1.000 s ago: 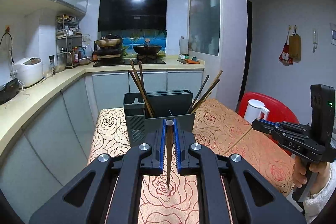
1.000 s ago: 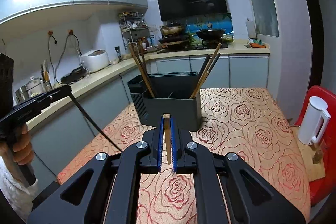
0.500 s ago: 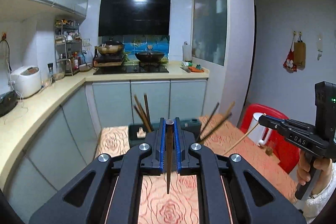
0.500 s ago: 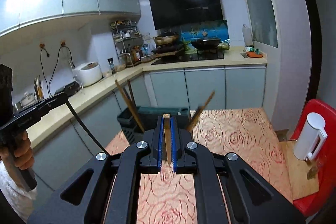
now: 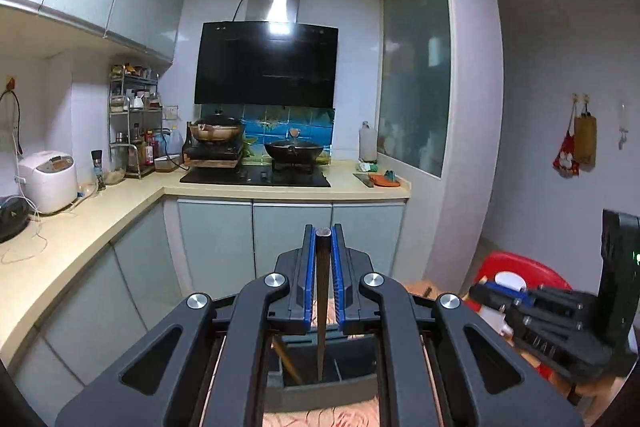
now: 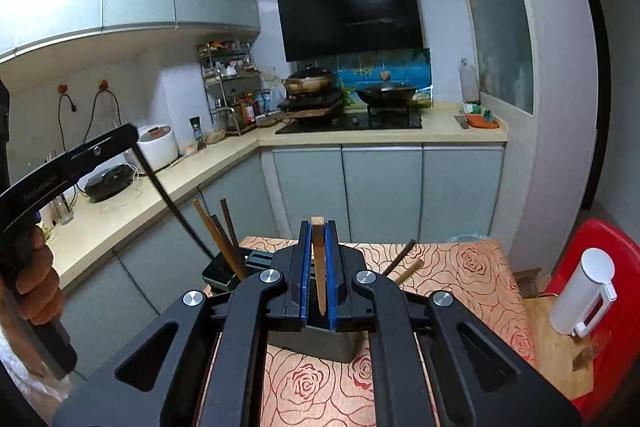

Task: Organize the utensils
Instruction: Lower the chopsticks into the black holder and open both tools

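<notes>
Chopsticks, one dark [image 5: 322,291], one pale [image 6: 318,259], hang tip-down, each clenched in a gripper [image 5: 322,239].

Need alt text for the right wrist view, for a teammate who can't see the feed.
The right gripper is shut on a light wooden chopstick, above a dark utensil holder with chopsticks, on a rose-patterned table. At left, the left gripper holds a dark chopstick slanting toward the holder.
</notes>
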`<state>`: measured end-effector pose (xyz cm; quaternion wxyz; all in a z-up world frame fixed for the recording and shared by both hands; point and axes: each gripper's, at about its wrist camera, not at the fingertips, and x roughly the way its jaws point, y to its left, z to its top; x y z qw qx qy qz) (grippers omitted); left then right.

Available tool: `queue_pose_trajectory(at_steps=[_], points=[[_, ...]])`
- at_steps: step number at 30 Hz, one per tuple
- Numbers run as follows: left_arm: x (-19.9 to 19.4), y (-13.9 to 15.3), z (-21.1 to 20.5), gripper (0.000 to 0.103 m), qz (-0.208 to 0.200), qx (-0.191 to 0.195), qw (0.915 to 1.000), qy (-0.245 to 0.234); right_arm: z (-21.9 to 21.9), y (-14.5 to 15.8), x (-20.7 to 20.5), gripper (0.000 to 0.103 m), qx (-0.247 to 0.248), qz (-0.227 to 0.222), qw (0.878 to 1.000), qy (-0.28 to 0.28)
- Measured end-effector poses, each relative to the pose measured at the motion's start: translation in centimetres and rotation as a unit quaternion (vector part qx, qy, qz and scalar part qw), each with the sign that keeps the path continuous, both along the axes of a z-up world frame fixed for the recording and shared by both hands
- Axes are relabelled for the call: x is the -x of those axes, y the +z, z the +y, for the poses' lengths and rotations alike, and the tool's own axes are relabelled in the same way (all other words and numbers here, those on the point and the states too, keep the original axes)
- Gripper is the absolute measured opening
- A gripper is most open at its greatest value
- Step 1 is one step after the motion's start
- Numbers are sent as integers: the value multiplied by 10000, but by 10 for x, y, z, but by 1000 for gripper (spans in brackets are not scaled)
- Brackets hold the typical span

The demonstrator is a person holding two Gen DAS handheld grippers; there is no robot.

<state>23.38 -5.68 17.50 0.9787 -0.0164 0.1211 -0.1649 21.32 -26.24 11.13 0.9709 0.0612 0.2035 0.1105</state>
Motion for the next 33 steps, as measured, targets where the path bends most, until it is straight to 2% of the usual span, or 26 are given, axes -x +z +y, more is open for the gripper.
queue_pose_trajectory(at_steps=[8, 16, 18, 20, 21, 23, 24, 33], points=[[-44, -40, -16, 7, 385, -161, 9990, 134, 19, -18, -38, 7, 277, 480, 9985, 4], [-68, -79, -12, 8, 874, -165, 9959, 185, 28, -48, -66, 7, 217, 857, 9961, 53], [-67, -81, -10, 19, 887, -175, 9957, 193, 29, -51, -68, 9, 233, 857, 9960, 36], [-63, -78, -5, 41, 769, -193, 9964, 285, 29, -55, -68, 10, 241, 874, 9959, 37], [-61, -77, -4, 43, 738, -192, 9966, 304, 29, -55, -69, 12, 252, 877, 9958, 31], [-57, -74, 2, 50, 720, -148, 9967, 329, 29, -55, -66, 31, 258, 853, 9960, 4], [-55, -72, 4, 53, 711, -132, 9967, 357, 28, -54, -65, 34, 238, 816, 9964, -34], [-30, -69, 18, 78, 631, -75, 9969, 468, 21, -41, -40, 39, 179, 536, 9984, -53]])
